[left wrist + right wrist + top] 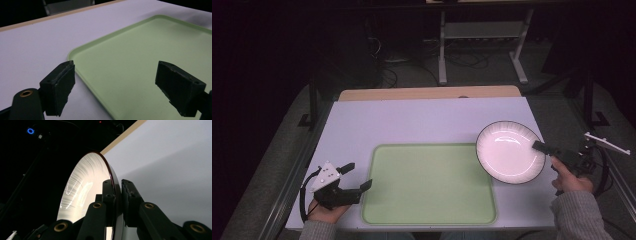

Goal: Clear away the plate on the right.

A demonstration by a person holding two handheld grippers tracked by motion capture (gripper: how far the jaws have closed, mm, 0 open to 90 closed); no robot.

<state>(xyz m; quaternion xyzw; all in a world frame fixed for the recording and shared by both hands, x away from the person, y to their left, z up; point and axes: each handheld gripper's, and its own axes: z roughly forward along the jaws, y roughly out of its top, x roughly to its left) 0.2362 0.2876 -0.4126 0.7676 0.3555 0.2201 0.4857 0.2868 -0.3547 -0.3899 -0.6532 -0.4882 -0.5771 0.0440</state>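
Nearest us, our left gripper rests with fingers apart at the green tray's left edge, while farther right our right gripper is clamped on the white plate's near-right rim, just right of the tray above the worktop.

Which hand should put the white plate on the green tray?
The right one, most likely. The right gripper already pinches the white plate by its rim, jaws shut on it. The left gripper sits open at the green tray's left edge, holding nothing.
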